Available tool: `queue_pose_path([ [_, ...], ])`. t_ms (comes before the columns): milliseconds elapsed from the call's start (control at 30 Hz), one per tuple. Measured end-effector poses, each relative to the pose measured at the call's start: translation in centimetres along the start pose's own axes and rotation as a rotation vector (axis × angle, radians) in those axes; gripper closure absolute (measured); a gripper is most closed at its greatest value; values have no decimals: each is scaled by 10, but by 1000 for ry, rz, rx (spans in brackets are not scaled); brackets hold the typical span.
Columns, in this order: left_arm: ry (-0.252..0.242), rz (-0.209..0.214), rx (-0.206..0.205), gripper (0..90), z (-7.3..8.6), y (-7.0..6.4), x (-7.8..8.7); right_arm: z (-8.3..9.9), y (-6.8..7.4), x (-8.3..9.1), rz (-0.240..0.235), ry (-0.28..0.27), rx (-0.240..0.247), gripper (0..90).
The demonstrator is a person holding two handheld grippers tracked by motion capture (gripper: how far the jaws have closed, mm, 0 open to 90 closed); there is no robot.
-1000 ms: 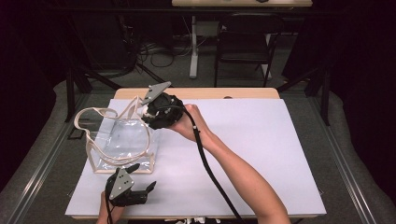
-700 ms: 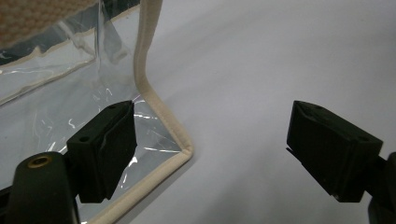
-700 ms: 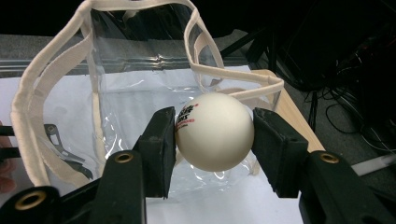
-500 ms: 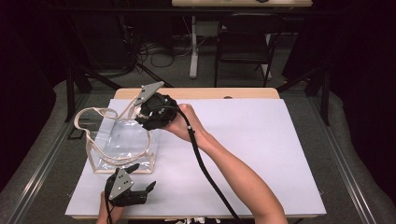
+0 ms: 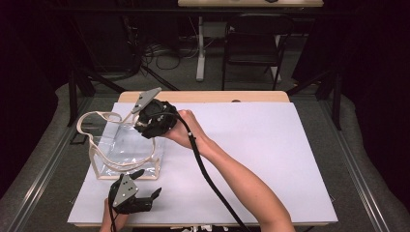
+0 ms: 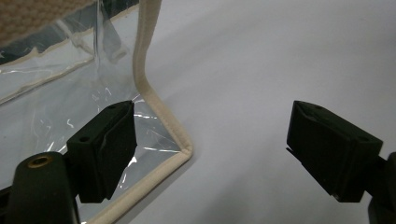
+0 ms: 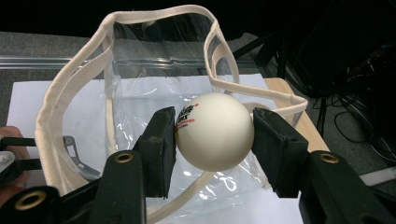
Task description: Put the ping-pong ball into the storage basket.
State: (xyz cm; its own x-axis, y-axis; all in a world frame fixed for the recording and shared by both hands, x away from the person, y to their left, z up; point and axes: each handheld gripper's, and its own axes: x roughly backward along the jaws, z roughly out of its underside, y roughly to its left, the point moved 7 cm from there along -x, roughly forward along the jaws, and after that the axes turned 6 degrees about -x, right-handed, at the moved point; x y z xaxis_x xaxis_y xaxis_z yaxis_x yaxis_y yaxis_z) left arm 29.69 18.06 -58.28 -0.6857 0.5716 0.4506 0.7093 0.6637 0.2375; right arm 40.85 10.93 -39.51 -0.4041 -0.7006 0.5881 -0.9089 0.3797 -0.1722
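1. Right gripper (image 7: 215, 133) has its jaws clamped on a white ball (image 7: 215, 130), one pad on each side, printed logo turned toward the left pad.
2. The ball is round, so no long axis to call; it hangs above the open mouth of the clear bag (image 7: 140, 93).
3. In the high view, that right gripper (image 5: 145, 123) sits over the bag's (image 5: 121, 150) far right corner.
4. The bag stands upright on the white table (image 5: 270, 154), mouth facing up, cream trim (image 6: 147, 70) round its edges.
5. Left gripper (image 6: 210, 149), jaws spread wide and holding nothing, sits by the bag's near corner; one jaw overlaps the clear wall.
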Motion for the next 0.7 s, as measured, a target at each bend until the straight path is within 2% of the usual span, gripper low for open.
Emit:
queue_pose_path([
  [700, -2, 1, -5, 163, -1, 0, 0, 1, 11, -10, -31, 26, 10, 505],
])
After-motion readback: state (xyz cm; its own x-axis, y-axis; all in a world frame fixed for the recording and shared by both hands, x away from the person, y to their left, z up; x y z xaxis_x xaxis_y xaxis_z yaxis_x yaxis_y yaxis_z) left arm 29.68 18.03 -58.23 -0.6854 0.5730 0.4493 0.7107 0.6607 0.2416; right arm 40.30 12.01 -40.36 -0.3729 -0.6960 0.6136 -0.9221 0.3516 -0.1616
